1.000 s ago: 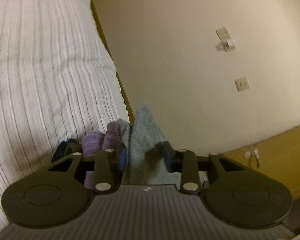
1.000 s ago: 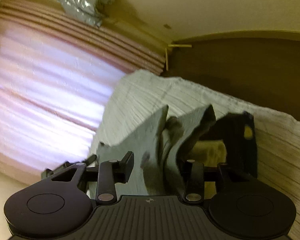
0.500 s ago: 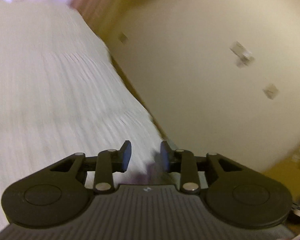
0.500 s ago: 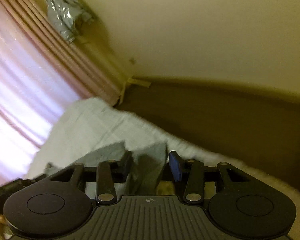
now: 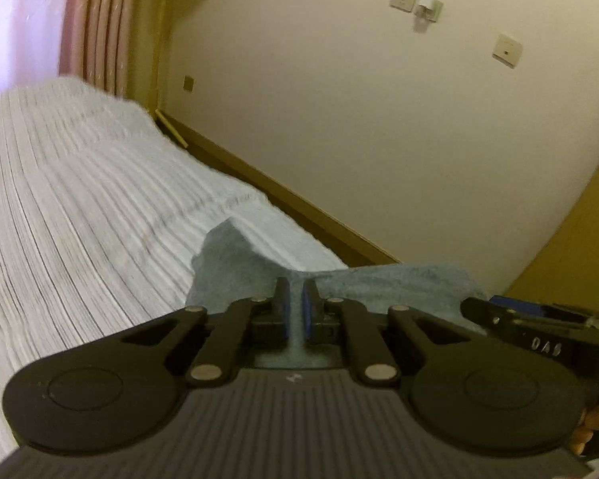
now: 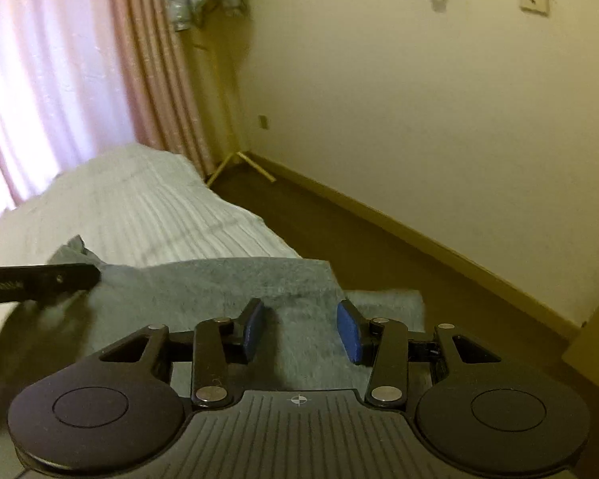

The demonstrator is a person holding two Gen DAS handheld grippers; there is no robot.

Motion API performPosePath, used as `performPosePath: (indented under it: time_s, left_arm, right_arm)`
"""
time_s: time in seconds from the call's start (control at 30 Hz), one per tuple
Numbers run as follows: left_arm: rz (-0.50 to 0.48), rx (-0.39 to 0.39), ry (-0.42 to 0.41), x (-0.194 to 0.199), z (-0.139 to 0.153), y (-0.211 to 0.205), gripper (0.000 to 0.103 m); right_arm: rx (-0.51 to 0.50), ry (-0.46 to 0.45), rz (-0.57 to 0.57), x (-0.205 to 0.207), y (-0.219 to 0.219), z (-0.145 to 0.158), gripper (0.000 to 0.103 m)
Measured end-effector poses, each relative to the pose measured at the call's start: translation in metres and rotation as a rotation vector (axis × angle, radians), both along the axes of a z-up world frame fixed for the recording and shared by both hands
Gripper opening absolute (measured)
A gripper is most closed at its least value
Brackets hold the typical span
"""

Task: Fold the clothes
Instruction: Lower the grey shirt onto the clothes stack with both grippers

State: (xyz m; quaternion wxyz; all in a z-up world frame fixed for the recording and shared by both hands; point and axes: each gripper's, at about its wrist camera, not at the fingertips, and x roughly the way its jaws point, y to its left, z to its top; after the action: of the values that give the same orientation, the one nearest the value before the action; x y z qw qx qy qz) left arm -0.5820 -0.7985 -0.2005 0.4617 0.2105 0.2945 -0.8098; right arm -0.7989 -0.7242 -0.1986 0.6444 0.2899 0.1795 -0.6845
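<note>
Grey cloth [image 6: 227, 291]: lying spread at near right edge of striped bed [image 5: 80, 207]. Left gripper [image 5: 295, 311]: pinching its edge, jaws narrow. Right gripper [image 6: 301, 329]: hovering wide, holding nothing. Folding apparently barely begun.

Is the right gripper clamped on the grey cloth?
No, the right gripper has its jaws spread wide apart over the grey cloth.

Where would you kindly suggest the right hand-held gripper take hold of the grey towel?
Probably the towel's far right corner, near the bed's edge, approached from the right: it lies flat and free there, while the left hand-held gripper already pinches the opposite side.
</note>
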Motion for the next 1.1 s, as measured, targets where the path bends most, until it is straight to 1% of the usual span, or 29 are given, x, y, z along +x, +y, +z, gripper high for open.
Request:
performPosePath:
  time_s: [0.03, 0.1, 0.17, 0.23, 0.3, 0.33, 0.4, 0.5, 0.6, 0.67, 0.73, 0.8, 0.83, 0.87, 0.9, 0.97, 1.03, 1.1]
  left_arm:
    - [0.005, 0.009, 0.015, 0.002, -0.005, -0.002, 0.007]
    - [0.003, 0.020, 0.035, 0.007, -0.004, -0.002, 0.006]
    - [0.002, 0.027, 0.043, 0.013, -0.002, -0.006, 0.006]
    - [0.006, 0.029, 0.033, 0.016, 0.006, -0.004, 0.003]
    - [0.018, 0.004, 0.004, 0.023, 0.024, 0.007, 0.003]
    - [0.023, -0.008, -0.011, 0.026, 0.033, 0.013, 0.003]
    - [0.045, -0.035, -0.038, 0.034, 0.050, 0.028, 0.003]
    - [0.105, -0.007, -0.011, 0.057, 0.070, 0.055, 0.002]
    - [0.134, 0.025, -0.006, 0.069, 0.076, 0.084, 0.002]
    - [0.138, 0.057, -0.021, 0.070, 0.073, 0.101, 0.003]
    - [0.142, 0.098, -0.040, 0.069, 0.065, 0.113, 0.003]
    - [0.146, 0.155, -0.082, 0.067, 0.052, 0.119, 0.003]
    - [0.157, 0.179, -0.099, 0.068, 0.045, 0.121, 0.003]
    - [0.168, 0.184, -0.098, 0.071, 0.044, 0.125, 0.003]
    - [0.173, 0.193, -0.098, 0.073, 0.046, 0.127, 0.003]
    - [0.171, 0.194, -0.126, 0.075, 0.057, 0.132, 0.004]
    - [0.170, 0.196, -0.153, 0.078, 0.067, 0.137, 0.004]
    - [0.163, 0.221, -0.163, 0.086, 0.079, 0.147, 0.005]
  right_arm:
    - [0.005, -0.027, -0.014, -0.003, 0.000, -0.006, 0.043]
    - [0.011, -0.060, -0.020, -0.007, 0.003, -0.010, 0.043]
    - [0.011, -0.045, -0.005, 0.000, 0.010, -0.008, 0.043]
    - [0.020, -0.058, 0.003, -0.014, 0.005, -0.002, 0.043]
    - [0.032, -0.076, -0.020, -0.021, 0.006, 0.017, 0.043]
    - [0.028, -0.064, -0.041, -0.023, 0.011, 0.028, 0.043]
    - [-0.013, -0.004, -0.065, -0.026, 0.035, 0.051, 0.043]
    - [-0.049, -0.005, -0.069, -0.036, 0.074, 0.080, 0.043]
    - [-0.036, -0.006, -0.045, -0.032, 0.107, 0.093, 0.043]
    - [-0.012, -0.003, -0.011, -0.017, 0.121, 0.090, 0.043]
    - [0.024, -0.037, 0.015, 0.000, 0.136, 0.076, 0.043]
    - [0.082, -0.068, 0.025, 0.016, 0.147, 0.060, 0.043]
    - [0.125, -0.066, 0.021, 0.023, 0.148, 0.049, 0.043]
    - [0.173, -0.054, 0.013, 0.030, 0.149, 0.041, 0.043]
    - [0.193, -0.040, 0.004, 0.034, 0.150, 0.036, 0.043]
    - [0.194, -0.027, -0.004, 0.040, 0.156, 0.042, 0.043]
    - [0.217, -0.019, -0.007, 0.044, 0.155, 0.050, 0.043]
    - [0.241, -0.004, -0.003, 0.050, 0.162, 0.063, 0.043]
